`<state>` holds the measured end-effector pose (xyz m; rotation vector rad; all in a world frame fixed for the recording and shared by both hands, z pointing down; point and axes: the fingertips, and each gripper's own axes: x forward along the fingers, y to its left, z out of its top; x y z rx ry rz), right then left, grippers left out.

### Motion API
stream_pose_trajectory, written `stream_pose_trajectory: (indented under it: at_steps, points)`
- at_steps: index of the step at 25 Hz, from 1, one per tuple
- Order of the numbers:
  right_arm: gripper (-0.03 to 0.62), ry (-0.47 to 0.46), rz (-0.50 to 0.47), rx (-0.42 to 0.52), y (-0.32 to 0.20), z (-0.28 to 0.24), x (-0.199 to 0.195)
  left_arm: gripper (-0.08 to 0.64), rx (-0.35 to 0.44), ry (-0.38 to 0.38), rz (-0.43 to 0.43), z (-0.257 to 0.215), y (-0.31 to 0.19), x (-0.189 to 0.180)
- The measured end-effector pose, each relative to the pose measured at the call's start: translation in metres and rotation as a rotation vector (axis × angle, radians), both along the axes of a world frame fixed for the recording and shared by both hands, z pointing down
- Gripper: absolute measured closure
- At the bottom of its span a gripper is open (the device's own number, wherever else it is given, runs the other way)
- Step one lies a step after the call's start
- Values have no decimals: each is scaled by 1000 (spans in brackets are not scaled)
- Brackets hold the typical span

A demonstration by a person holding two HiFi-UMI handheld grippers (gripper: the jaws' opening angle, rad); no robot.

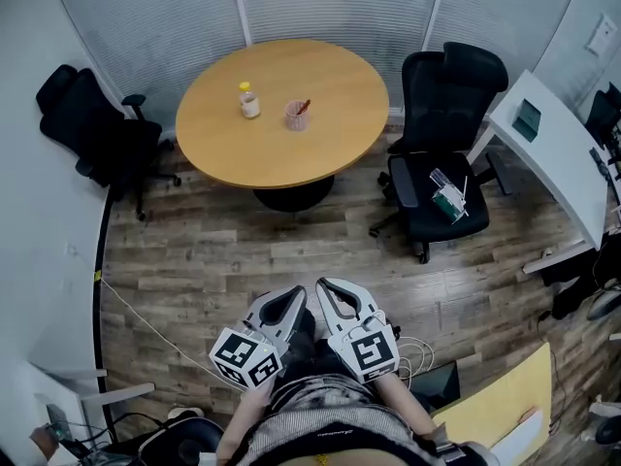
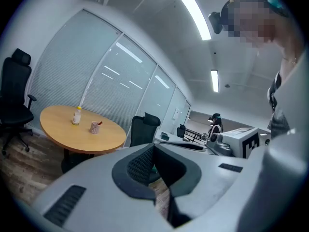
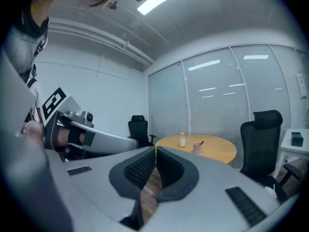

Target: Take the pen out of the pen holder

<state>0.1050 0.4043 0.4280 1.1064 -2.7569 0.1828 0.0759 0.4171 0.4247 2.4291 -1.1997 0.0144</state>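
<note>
You held the left gripper [image 1: 289,301] and right gripper [image 1: 333,295] pinched together and empty, well short of the table [image 1: 233,153], likely staging; the pen [image 1: 305,107] sat untouched in the pen holder [image 1: 295,117].

Open wooden floor [image 1: 291,250] leads to the round table [image 1: 291,163]; a bottle [image 1: 249,100] stands near the pen holder [image 1: 296,116]

Round wooden surface [image 1: 281,153], light tan top, on a dark pedestal base [image 1: 291,198]. Two items stand on it, toward the far side, near each other but apart. Left: small bottle [image 1: 249,101], yellow cap, upright. Right: pinkish pen holder [image 1: 295,117], upright, with a reddish pen [image 1: 305,107] leaning out of it.
</note>
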Motion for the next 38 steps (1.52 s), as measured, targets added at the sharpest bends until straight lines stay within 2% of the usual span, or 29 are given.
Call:
stream_pose_trajectory:
  at_steps: [3,8,17,23,29,33,38]
  points:
    - [569,22,-3,19,-11,0,-2,557,2,12,7,0,-14,-2]
    - [569,-13,28,-4,-37,-4,-9,557,6,20,41,-1,-44,-5]
    - [569,39,64,29,-100,-2,-27,557,9,32,106,1,-110,-21]
    - [569,25,103,13,-137,-1,-42,557,11,40,139,2,-147,-34]
    - [569,26,116,3,-160,2,-64,557,3,44,155,6,-168,-55]
    - [569,64,100,25,-169,10,-76,557,5,50,155,10,-178,-69]
    - [569,33,123,-6,-176,9,-94,557,3,57,155,11,-186,-87]
